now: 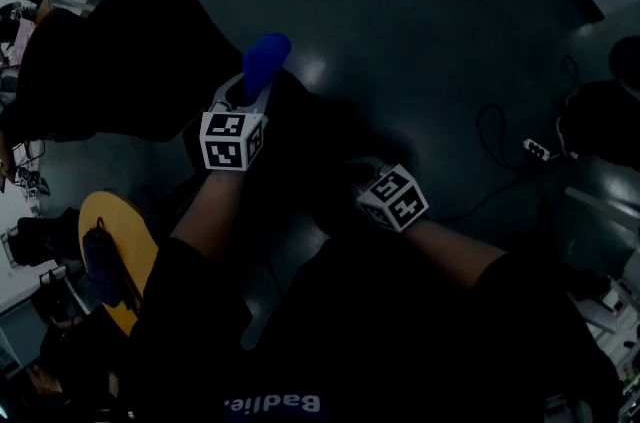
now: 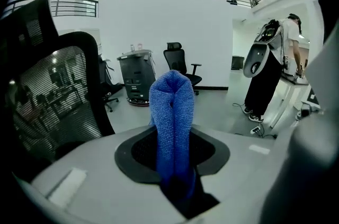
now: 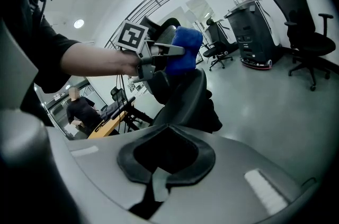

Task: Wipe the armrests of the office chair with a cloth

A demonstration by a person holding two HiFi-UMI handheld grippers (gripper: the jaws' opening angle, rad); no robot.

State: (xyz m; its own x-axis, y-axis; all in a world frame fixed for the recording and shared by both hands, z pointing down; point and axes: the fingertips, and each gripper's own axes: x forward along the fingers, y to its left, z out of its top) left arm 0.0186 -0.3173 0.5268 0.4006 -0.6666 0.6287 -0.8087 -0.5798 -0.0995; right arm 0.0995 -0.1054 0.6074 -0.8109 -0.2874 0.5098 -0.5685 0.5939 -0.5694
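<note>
My left gripper (image 1: 256, 81) is shut on a blue cloth (image 1: 266, 59), which sticks up folded between its jaws (image 2: 171, 112). It hovers over the black office chair (image 1: 120, 61), whose mesh backrest (image 2: 55, 106) fills the left of the left gripper view. My right gripper (image 1: 372, 179) is lower and to the right, above the dark chair. In the right gripper view its jaws (image 3: 165, 162) are shut with nothing between them. Ahead of them a black curved chair part (image 3: 183, 96) rises, and the left gripper (image 3: 161, 56) holds the cloth (image 3: 184, 53) above it. The armrests cannot be made out in the dark head view.
A yellow round top (image 1: 120, 246) with a dark object stands at the lower left. A power strip with a cable (image 1: 537, 149) lies on the floor at right. Another office chair (image 2: 183, 66), a black cabinet (image 2: 136, 77) and a standing person (image 2: 288, 53) are farther off.
</note>
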